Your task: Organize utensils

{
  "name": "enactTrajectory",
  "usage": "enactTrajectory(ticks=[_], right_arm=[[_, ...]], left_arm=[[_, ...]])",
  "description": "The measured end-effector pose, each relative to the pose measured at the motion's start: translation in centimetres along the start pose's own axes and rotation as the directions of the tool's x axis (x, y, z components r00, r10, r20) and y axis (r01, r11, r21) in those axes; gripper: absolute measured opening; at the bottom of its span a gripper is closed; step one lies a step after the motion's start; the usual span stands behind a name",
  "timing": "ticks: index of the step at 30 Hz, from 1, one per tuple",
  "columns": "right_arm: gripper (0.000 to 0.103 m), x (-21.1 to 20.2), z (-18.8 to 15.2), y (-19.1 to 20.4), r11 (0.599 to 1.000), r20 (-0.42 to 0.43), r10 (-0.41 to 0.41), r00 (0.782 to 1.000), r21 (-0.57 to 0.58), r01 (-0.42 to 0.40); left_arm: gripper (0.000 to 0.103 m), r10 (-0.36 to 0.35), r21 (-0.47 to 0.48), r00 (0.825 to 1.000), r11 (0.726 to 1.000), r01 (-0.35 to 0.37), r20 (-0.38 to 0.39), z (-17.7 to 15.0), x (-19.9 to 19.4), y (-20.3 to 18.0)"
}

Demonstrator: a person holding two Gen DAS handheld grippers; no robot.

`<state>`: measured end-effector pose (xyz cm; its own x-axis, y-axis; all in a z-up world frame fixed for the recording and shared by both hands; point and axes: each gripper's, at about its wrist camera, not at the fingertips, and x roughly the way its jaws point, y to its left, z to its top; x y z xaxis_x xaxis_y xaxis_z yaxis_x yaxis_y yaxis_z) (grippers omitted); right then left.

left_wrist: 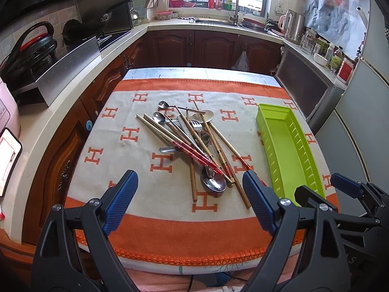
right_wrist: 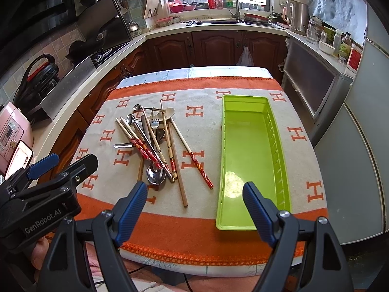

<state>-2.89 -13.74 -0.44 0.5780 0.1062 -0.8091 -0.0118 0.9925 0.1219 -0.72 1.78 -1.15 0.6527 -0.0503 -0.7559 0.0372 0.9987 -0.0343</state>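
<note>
left gripper (left_wrist: 190, 196): held level and low, jaws spread wide, nothing gripped, blue pads (left_wrist: 120, 203) facing inward | right gripper (right_wrist: 195, 205): held level just beside the left one, jaws spread wide, nothing gripped, blue pads (right_wrist: 259, 210) bare

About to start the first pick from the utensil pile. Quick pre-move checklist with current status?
1. Left gripper open and empty: ok.
2. Right gripper open and empty: ok.
3. Green tray has nothing in it, ready to receive: ok.
4. Utensil pile sits apart from the tray, on the cloth: ok.
5. A single item free to grasp: not ok for most, chopsticks and spoons overlap; the red-tipped chopstick at the pile's tray side lies mostly clear.
6. Grippers clear of each other: ok, side by side with a gap.
</note>
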Motion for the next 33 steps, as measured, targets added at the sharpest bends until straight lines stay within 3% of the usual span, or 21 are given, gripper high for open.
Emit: enactTrajectory(ticks=[20, 23, 25, 27, 33], right_arm=[[0.081, 3.9, 3.1, 1.9, 0.999, -0.058, 0.021, 0.998, -0.039, -0.023], [0.071, 5.1, 4.1, 2.2, 0.998, -0.068, 0.029, 0.997, -0.053, -0.033], [0.055, 6.2, 4.9, 2.3, 0.996, -0.081, 0.054, 0.995, -0.068, -0.06], [0.047, 7.3, 5.7, 2.4, 0.994, -0.093, 0.069, 0.993, -0.082, -0.076], [0.032, 11.2, 7.3, 2.4, 0.987, -0.142, 0.089, 0.986, -0.117, -0.106]], left_arm=[[0.087, 0.023, -0.069, 0.997, 0.997, -0.027, -0.067, 1.8, 4.8, 4.0], [0.087, 0.001, -0.075, 0.999, 0.997, -0.004, -0.051, 2.6, 5.6, 5.5], [0.087, -0.03, -0.059, 0.998, 0.998, 0.027, -0.053, 3.3, 6.2, 6.3], [0.087, -0.065, -0.081, 0.996, 0.995, 0.06, -0.066, 3.9, 6.9, 7.4], [0.087, -0.119, -0.17, 0.992, 0.979, 0.109, -0.048, 5.8, 9.1, 11.1]])
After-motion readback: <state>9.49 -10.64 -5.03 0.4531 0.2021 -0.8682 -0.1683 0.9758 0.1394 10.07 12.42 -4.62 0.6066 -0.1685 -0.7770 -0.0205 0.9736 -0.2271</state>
